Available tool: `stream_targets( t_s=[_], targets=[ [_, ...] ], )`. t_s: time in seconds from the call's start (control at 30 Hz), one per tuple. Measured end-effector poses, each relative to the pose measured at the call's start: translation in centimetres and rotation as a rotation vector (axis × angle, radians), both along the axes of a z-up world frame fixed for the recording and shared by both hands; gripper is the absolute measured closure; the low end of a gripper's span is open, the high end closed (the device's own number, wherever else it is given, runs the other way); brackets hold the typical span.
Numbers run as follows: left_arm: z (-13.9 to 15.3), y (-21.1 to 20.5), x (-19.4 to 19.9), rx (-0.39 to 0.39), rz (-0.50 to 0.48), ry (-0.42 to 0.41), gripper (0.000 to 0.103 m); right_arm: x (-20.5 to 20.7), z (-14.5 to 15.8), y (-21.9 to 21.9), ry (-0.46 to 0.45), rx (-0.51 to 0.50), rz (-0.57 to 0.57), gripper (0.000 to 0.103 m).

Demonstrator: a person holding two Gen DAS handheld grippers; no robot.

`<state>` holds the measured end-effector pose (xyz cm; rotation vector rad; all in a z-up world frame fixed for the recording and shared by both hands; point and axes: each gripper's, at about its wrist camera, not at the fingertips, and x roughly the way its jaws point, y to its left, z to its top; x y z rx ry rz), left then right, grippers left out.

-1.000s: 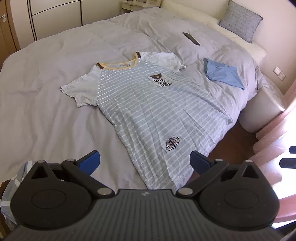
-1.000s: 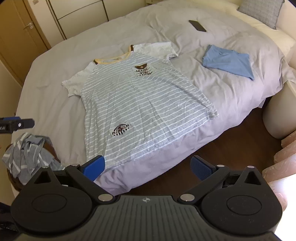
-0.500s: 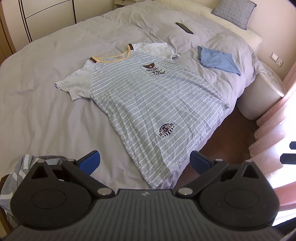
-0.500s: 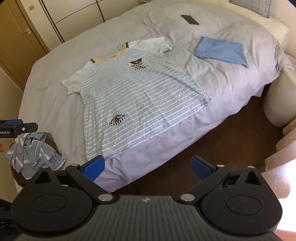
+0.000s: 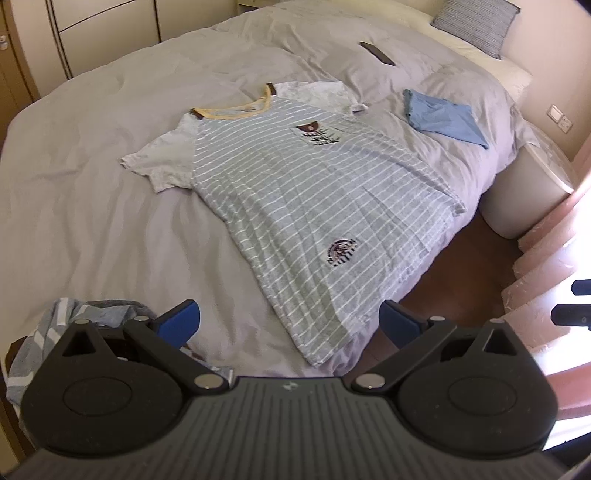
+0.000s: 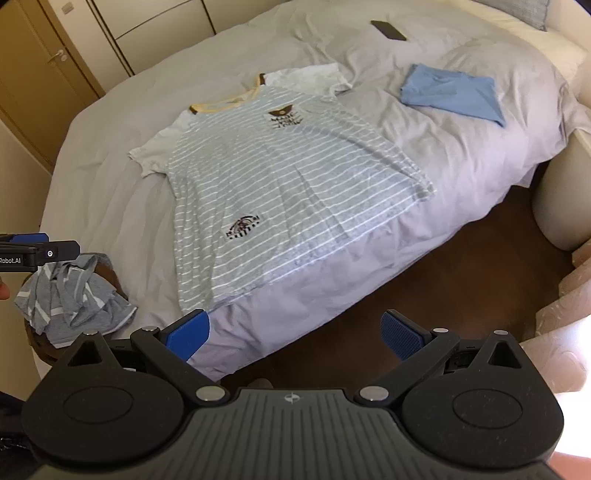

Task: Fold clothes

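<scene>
- The striped T-shirt [image 5: 295, 206] lies spread flat, front up, on the grey bed [image 5: 92, 184], its yellow-trimmed collar toward the far side and its hem at the near edge, where it hangs a little over the side.
- Both short pale sleeves are laid out to the sides; a small crest print sits low on the front and a darker print on the chest.
- A folded blue garment [image 5: 439, 116] rests on the bed to the right of the shirt, apart from it.
- A dark phone [image 5: 377, 52] lies farther back on the cover, and a grey patterned pillow [image 5: 476, 18] sits at the far right corner.
- A crumpled grey-and-white striped garment [image 6: 70, 295] is heaped on a brown stool beside the bed's near left corner.
- The left tool [image 5: 290, 319] hangs above the bed's near edge, fingers wide apart, holding nothing.
- The right tool [image 6: 293, 332] hovers over the bed's edge and the dark wooden floor [image 6: 461, 266], fingers likewise spread and empty.
</scene>
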<state>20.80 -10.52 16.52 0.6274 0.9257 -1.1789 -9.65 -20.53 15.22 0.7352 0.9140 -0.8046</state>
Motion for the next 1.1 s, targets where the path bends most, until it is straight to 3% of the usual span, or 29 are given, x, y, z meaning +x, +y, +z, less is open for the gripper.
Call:
stream_targets(
  t_s=[0.33, 0.47, 0.63, 0.83, 0.93, 1.03, 1.1],
  targets=[
    [-0.8, 3.5, 2.5, -0.004, 0.180, 0.010, 0.001, 3.9, -1.1, -1.8, -0.020, 0.009, 0.128, 0.001],
    [-2.1, 3.9, 4.7, 0.022, 0.237, 0.021, 0.001, 6.5, -1.2, -2.9, -0.018, -0.011, 0.203, 0.001],
    [-3.6, 1.9, 9.6, 0.010, 0.239, -0.017, 0.001, 10.6, -1.2, -5.1, -0.022, -0.054, 0.273, 0.001],
    [-6.4, -3.9, 18.9, -0.026, 0.127, -0.070, 0.001, 19.0, -1.6, -6.4, 0.056, -0.254, 0.492, 0.005],
    [-8.0, -7.5, 23.5, -0.010, 0.024, -0.143, 0.002, 23.5, -2.6, -7.2, 0.052, -0.283, 0.587, 0.017],
    [-9.8, -10.8, 27.6, 0.012, -0.083, -0.198, 0.014, 28.8, -4.5, -8.1, 0.053, -0.300, 0.669, 0.027],
    [-11.4, -12.7, 29.4, 0.045, -0.173, -0.253, 0.030, 32.3, -6.0, -8.8, 0.038, -0.303, 0.702, 0.042]
  ],
)
